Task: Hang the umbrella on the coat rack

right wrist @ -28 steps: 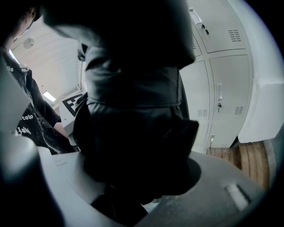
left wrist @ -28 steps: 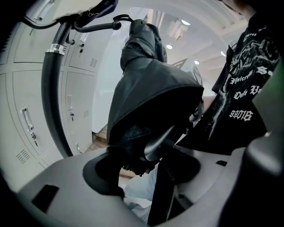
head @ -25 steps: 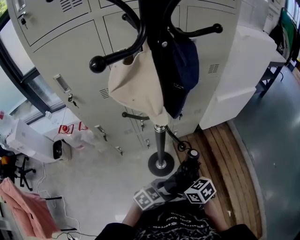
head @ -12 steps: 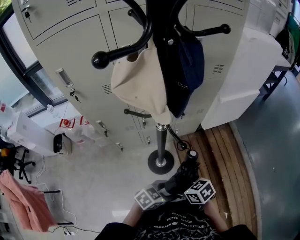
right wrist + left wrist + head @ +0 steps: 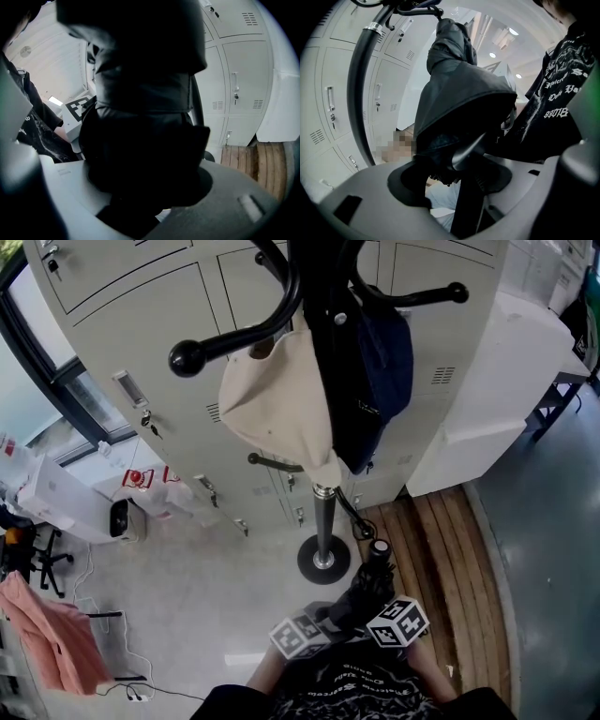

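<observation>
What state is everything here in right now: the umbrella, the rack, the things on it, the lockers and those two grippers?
Black folded umbrella: closed up, held low, not yet hung.
Left gripper: shut on the umbrella.
Right gripper: shut on the umbrella.
Black coat rack: standing upright.
Cream cloth tote bag: hanging on the rack.
Dark blue cloth item: hanging on the rack.
Grey lockers: doors shut.

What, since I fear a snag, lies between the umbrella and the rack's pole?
In the head view, a low black arm juts from the pole toward the umbrella.
</observation>
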The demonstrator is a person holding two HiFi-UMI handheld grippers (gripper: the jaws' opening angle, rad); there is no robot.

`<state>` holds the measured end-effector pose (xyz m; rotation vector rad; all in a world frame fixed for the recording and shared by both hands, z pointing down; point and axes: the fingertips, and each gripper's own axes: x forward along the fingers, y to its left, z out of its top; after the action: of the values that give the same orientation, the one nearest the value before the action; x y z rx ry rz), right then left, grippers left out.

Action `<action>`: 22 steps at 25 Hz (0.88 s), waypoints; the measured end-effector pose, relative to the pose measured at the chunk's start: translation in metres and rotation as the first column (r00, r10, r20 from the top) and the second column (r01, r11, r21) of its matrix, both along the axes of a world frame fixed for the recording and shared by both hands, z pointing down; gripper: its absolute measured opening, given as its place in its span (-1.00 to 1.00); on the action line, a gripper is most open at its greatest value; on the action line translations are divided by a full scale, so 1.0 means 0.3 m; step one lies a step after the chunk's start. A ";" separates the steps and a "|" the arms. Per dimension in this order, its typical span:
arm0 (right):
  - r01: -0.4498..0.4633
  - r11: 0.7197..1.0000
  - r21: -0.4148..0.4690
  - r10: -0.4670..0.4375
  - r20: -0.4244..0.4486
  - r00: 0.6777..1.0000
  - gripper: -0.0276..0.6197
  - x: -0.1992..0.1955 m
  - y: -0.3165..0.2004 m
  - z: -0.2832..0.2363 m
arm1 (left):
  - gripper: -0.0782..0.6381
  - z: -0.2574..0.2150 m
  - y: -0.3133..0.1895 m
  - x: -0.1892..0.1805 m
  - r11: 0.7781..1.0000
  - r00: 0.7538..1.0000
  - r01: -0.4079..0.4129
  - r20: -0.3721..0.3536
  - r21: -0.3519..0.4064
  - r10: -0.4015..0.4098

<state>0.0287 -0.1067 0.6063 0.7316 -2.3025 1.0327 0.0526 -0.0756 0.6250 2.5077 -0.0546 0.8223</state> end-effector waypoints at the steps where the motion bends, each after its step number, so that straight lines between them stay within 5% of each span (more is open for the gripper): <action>1: 0.003 1.000 -0.002 -0.003 0.000 1.000 -0.05 -0.001 -0.001 0.002 | 0.02 0.000 -0.003 0.002 1.000 1.000 0.008 -0.004 -0.003 -0.008; 22: 0.078 0.997 -0.014 -0.077 0.029 0.997 -0.04 0.006 -0.100 0.043 | 0.01 0.058 -0.096 0.010 0.994 0.995 0.099 -0.007 -0.034 -0.099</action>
<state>0.0304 -0.1367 0.6192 0.6203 -2.3256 1.0310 0.0556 -0.1042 0.6423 2.4555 -0.1598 0.7654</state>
